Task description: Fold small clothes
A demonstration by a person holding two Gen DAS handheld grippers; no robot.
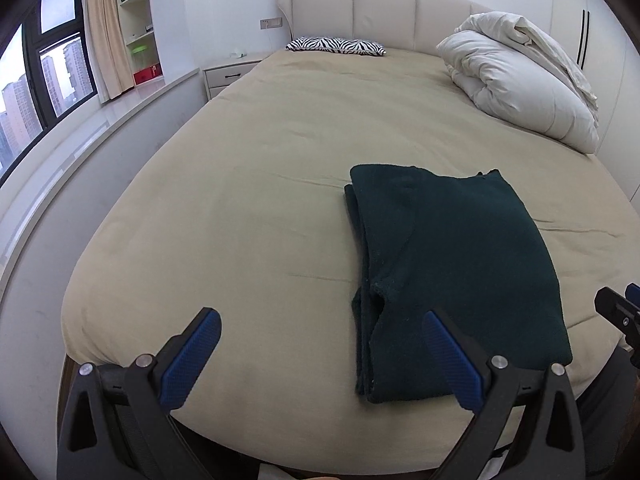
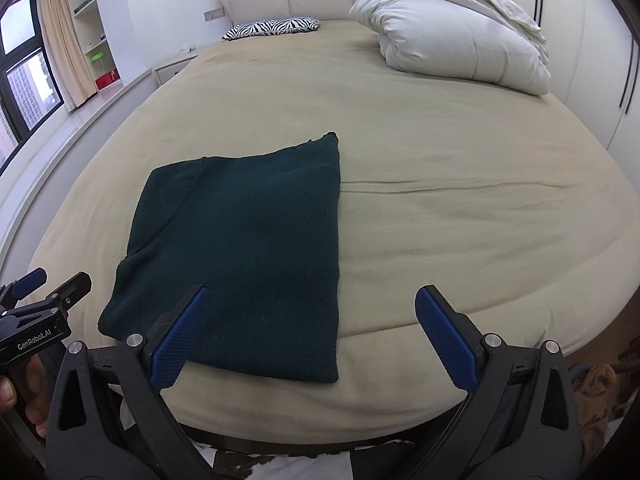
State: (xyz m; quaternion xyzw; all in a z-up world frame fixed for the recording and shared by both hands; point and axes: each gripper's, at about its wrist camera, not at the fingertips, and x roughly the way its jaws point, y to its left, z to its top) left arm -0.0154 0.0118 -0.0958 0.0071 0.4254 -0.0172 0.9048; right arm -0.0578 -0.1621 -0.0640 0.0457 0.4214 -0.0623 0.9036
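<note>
A dark green garment lies folded into a rectangle on the beige bed, near its foot edge. It also shows in the right wrist view, lying flat. My left gripper is open and empty, held above the foot edge just left of the garment. My right gripper is open and empty, held over the garment's near right corner. The left gripper shows at the left edge of the right wrist view, and the right gripper at the right edge of the left wrist view.
A white folded duvet lies at the bed's far right. A zebra-print pillow rests by the headboard. A nightstand, window ledge and shelves stand to the left. A wardrobe lines the right wall.
</note>
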